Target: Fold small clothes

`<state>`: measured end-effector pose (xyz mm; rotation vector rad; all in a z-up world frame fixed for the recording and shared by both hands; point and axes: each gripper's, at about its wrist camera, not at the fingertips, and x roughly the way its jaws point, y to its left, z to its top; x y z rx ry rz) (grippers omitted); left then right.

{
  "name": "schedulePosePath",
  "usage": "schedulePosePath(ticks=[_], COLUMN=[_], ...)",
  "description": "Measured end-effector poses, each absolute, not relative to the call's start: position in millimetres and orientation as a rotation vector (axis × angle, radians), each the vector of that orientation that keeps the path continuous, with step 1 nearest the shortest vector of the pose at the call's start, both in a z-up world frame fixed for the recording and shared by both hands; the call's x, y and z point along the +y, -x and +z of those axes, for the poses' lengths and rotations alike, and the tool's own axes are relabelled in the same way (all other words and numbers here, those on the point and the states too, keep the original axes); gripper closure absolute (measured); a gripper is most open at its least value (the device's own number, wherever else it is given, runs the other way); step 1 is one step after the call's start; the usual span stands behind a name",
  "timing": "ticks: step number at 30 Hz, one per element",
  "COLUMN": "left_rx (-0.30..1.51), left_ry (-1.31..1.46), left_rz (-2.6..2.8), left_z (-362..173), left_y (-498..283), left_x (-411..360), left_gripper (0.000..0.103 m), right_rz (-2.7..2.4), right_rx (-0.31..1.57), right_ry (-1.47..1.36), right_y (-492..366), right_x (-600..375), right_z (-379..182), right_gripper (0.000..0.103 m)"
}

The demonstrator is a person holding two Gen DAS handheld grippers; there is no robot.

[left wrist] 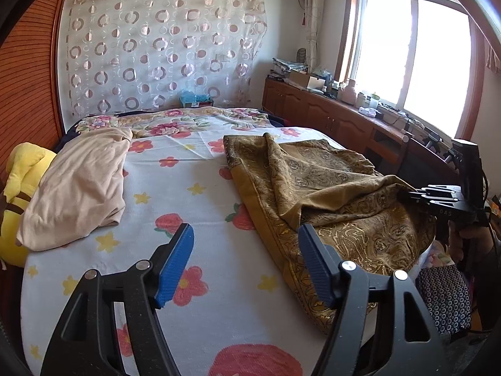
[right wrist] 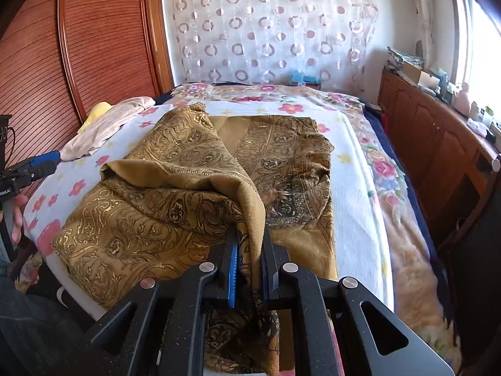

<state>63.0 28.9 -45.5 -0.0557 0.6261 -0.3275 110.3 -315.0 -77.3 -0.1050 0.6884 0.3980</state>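
A brown-gold paisley cloth (left wrist: 332,185) lies crumpled on the right half of the flowered bed sheet (left wrist: 200,194). It also shows in the right wrist view (right wrist: 175,185). My right gripper (right wrist: 250,250) is shut on a raised fold of this cloth near the bed's near edge; it shows in the left wrist view (left wrist: 416,195) at the cloth's right side. My left gripper (left wrist: 245,244) is open and empty above the sheet, just left of the cloth's near edge. It appears at the far left in the right wrist view (right wrist: 47,161).
A beige garment (left wrist: 81,188) lies at the bed's left, beside a yellow plush toy (left wrist: 18,185). A wooden cabinet (left wrist: 344,119) with clutter runs along the right wall under the window. A wooden wardrobe (right wrist: 78,47) stands left of the bed.
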Motion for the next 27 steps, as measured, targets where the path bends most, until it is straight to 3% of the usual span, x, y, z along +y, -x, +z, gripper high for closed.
schedulePosePath(ticks=[4,6,9,27], left_rx=[0.625,0.625,0.628,0.639], left_ry=[0.057,0.059,0.056,0.057], left_rz=[-0.327,-0.329,-0.334,-0.34], left_z=[-45.9,-46.1,-47.5,-56.0], left_y=[-62.8,-62.8,-62.6,-59.8], left_x=[28.4,28.1,25.2,20.9], left_gripper=[0.032,0.032,0.031,0.03], right_rz=[0.383,0.377,0.379,0.695], right_rx=[0.643,0.612,0.594,0.712], right_ry=[0.121,0.133,0.132,0.32], right_y=[-107.7,-106.3,-105.9,-154.4], right_x=[-317.7,-316.1,-314.7,-192.4], right_z=[-59.7,-50.5,-45.7,-70.8], right_gripper=[0.077,0.064,0.058,0.055])
